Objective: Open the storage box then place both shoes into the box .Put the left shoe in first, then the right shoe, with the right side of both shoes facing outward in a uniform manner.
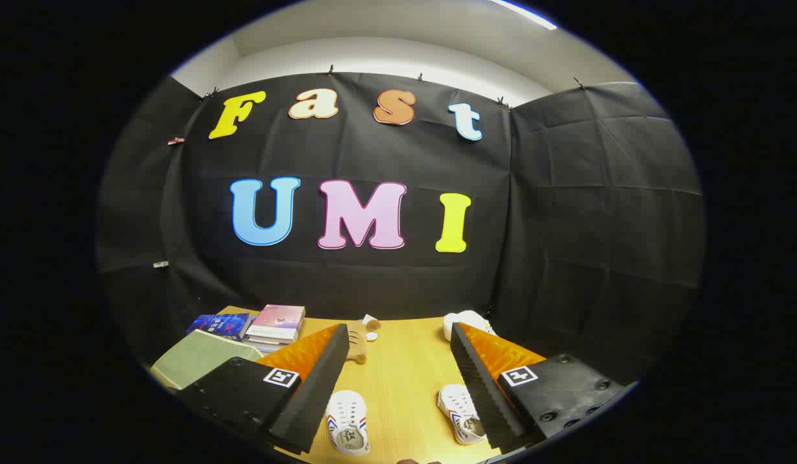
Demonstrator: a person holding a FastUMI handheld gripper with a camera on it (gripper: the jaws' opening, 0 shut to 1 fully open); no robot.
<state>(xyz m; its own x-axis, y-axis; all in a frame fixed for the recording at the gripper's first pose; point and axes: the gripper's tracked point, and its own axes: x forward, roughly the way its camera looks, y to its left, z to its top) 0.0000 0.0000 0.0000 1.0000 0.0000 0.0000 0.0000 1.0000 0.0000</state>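
Note:
Two small white shoes with red and blue stripes lie on the wooden table [398,380], below and between my fingers. One shoe [347,422] rests beside the left finger [314,386], the other shoe [460,412] lies against the right finger [479,386], partly hidden by it. My gripper [398,335] hangs above the table, open wide, with nothing between its fingers. A greenish flat box [198,361] lies at the left, partly behind the left finger.
A stack of books [276,325] and a blue book [221,324] sit at the back left. A small tan plush toy [360,341] lies beyond the left fingertip. A white rounded object [466,320] sits at the back right by the black cloth wall.

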